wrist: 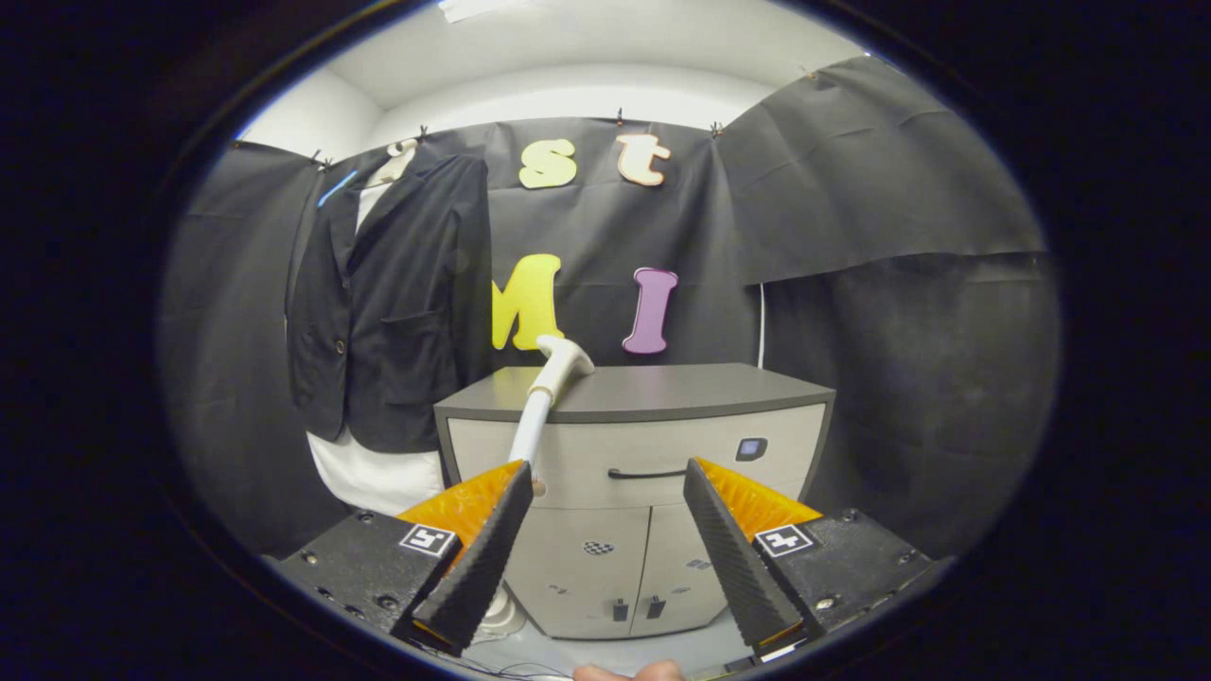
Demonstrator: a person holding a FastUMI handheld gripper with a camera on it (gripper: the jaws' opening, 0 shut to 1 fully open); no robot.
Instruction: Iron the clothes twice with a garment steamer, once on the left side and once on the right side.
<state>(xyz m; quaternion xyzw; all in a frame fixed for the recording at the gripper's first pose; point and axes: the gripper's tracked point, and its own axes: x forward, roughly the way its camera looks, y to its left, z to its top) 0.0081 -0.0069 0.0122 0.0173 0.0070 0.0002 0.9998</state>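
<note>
A dark suit jacket [393, 293] over a white shirt hangs on the booth wall, beyond and to the left of my fingers. A white garment steamer [552, 383] stands upright on its pole, its head leaning against the front left corner of a grey cabinet [634, 445]. The pole runs down behind my left finger [478, 558]. My gripper [610, 549] is open, with nothing between its fingers, and sits a short way back from the cabinet front. The steamer's round base [500, 617] peeks out under the left finger.
The cabinet has a drawer with a dark handle [646, 473] and two lower doors. Black cloth walls close the booth at the left, back and right. A fingertip [629, 672] shows at the very bottom, beneath the gripper.
</note>
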